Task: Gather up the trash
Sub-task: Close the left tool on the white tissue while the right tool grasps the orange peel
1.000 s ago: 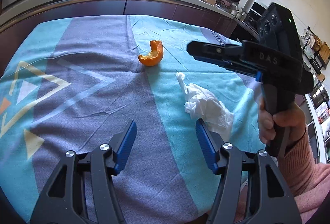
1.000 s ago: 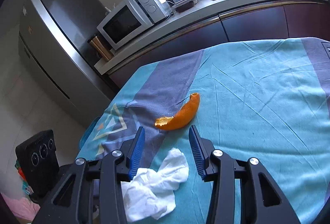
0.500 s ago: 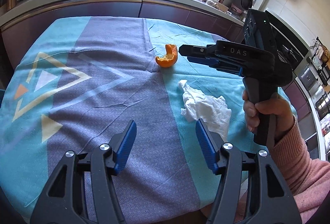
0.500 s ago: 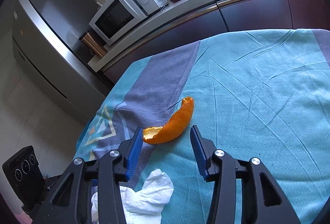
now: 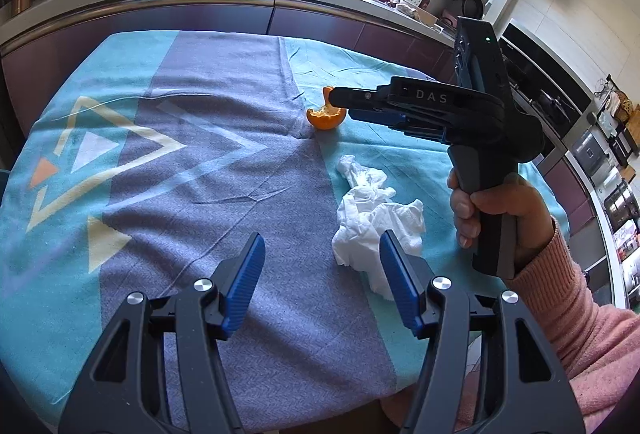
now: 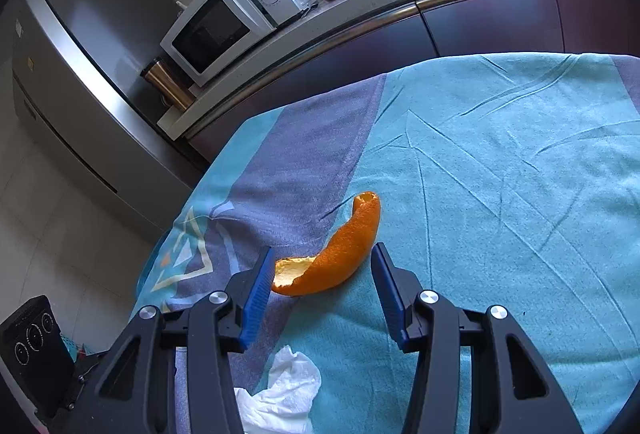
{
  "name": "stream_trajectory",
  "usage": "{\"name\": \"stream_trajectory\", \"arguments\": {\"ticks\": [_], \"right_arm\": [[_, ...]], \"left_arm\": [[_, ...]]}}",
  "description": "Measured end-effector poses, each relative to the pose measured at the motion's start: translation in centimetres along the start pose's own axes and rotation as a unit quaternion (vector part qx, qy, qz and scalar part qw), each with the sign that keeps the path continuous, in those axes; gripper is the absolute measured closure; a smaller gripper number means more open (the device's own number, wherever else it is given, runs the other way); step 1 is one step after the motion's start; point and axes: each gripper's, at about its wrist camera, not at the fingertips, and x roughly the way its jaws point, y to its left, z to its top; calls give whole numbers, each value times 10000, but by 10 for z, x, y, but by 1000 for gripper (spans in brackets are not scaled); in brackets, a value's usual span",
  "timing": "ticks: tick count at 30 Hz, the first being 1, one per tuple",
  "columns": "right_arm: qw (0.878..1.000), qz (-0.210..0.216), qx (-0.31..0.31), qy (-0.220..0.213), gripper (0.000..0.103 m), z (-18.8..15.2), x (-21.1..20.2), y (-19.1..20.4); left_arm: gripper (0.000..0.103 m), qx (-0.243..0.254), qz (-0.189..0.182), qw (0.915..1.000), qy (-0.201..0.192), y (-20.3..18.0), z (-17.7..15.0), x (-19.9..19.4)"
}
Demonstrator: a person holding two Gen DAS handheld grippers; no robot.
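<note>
The right hand-held gripper [image 6: 322,294] has pushed on past the crumpled tissue [image 5: 372,218] since a second ago, and the orange peel [image 6: 332,258] now sits between its blue pads, where before it lay ahead of the tips. The jaws are opening as it comes in, and the pads are not pressing on the peel yet. The left hand-held gripper [image 5: 322,286] hangs released over the striped cloth, nothing between its fingers, with the tissue just beside its right pad.

Take the peel as the marker: it lies on the worktop [image 6: 520,174] at the seam of the grey and teal stripes, the tissue nearer the person, the right hand [image 5: 496,210] beyond the tissue.

That peel looks light, curled and springy, a thin strip with a ragged pale end, so it should flex but not break. The thick orange middle of the arc seems the best bite, not the torn tip. The tissue is soft and will crush to nothing; any bunched fold will do.
</note>
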Motion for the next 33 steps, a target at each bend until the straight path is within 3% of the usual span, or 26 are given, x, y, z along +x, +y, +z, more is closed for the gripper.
{"name": "stream_trajectory", "arguments": {"ticks": [11,20,25,27,30,33], "right_arm": [[9998,-172,32,-14,56,0,3,4],[9999,-87,103,-8,61,-1,5,-4],[9999,-68,134,2,75,0,5,-7],[9999,-73,155,-7,81,0,5,-10],[9998,-49,187,-40,92,-1,3,-11],[9998,-21,156,-101,93,-3,-1,-7]], "left_arm": [[44,174,-568,9982,115,-14,9,19],[46,86,-491,9982,343,-20,9,40],[68,149,-404,9979,476,-24,10,53],[84,116,-471,9974,534,-22,10,55],[90,40,-409,9979,495,-18,9,53],[92,-45,-414,9983,404,-16,9,46]]}}
